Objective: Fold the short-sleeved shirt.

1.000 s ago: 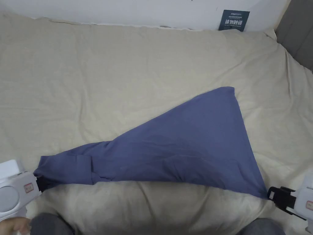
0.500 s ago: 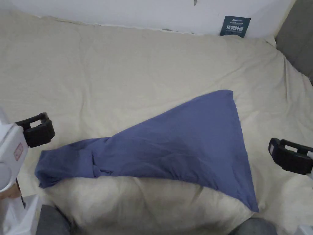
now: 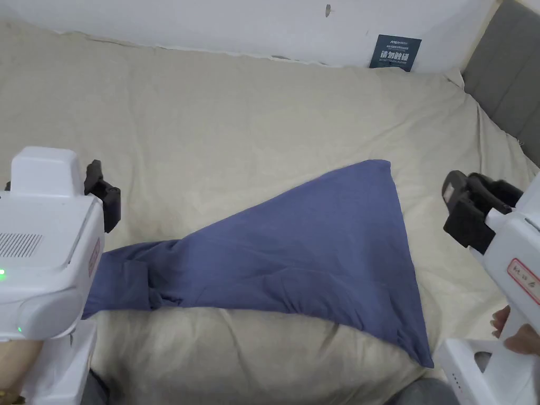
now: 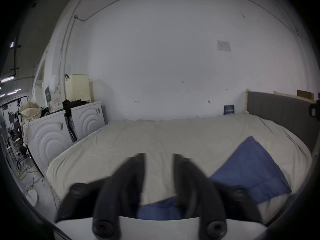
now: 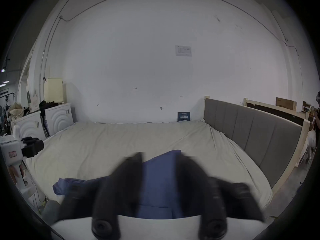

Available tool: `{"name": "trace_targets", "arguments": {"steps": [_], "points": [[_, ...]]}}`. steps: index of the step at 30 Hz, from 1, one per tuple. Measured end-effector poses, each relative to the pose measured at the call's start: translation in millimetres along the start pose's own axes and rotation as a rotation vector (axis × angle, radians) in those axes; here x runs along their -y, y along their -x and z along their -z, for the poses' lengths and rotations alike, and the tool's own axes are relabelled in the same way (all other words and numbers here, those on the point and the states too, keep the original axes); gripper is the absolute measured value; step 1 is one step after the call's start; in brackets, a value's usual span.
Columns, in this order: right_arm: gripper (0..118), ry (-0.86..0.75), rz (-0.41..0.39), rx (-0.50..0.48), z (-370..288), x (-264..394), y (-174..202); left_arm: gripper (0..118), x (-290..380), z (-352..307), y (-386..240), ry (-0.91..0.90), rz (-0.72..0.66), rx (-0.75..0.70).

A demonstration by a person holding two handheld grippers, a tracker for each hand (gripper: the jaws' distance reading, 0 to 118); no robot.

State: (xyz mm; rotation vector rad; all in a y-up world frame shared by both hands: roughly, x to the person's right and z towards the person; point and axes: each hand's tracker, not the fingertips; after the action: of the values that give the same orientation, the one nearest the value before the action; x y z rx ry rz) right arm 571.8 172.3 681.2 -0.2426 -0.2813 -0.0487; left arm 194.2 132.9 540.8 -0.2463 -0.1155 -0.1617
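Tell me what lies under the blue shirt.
The blue shirt lies flat on the beige bedsheet, its near edge draped over a soft bulge in the bedding. Whatever sits beneath the cloth itself is covered; no lump suggests another object.

A blue short-sleeved shirt (image 3: 295,253) lies in a rough triangle near the bed's (image 3: 237,116) front edge; both tools, left (image 3: 103,195) and right (image 3: 464,211), hover apart from it.

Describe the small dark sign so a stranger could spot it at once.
Start at the wide beige bed and follow its far edge along the white wall toward the grey headboard. Just short of that corner, the small dark sign leans against the wall, the one dark rectangle on that pale stretch.
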Motion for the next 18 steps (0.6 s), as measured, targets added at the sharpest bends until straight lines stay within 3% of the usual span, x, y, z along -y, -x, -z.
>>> {"name": "trace_targets", "arguments": {"steps": [2,3,11,12,13,15,16,17,18], "points": [[2,0.002,0.015,-0.001,0.5,2.7,1.4,9,0.0,0.3,0.5,0.025,0.003,0.002],[2,0.018,0.015,-0.017,1.6,3.0,1.3,0,0.1,0.0,1.6,0.029,-0.004,0.003],[1,0.054,0.030,-0.023,10.9,11.1,4.7,0,-1.7,9.9,22.3,0.111,-0.089,0.027],[1,0.061,0.034,-0.025,12.2,12.1,4.4,4,-1.6,15.5,27.8,0.160,-0.105,0.052],[1,0.067,0.040,-0.028,13.5,13.4,3.7,22,-0.3,20.2,33.1,0.188,-0.131,0.044],[1,0.076,0.043,-0.029,15.4,15.5,4.5,79,6.2,31.1,44.6,0.256,-0.161,0.059],[1,0.082,0.044,-0.026,16.7,16.9,4.4,99,11.0,37.8,49.9,0.297,-0.167,0.066],[1,0.088,0.046,-0.026,18.1,18.3,3.9,115,16.2,43.8,53.7,0.343,-0.165,0.068],[1,0.095,0.049,-0.028,19.6,19.6,3.3,118,23.0,49.8,56.3,0.392,-0.160,0.052]]}}
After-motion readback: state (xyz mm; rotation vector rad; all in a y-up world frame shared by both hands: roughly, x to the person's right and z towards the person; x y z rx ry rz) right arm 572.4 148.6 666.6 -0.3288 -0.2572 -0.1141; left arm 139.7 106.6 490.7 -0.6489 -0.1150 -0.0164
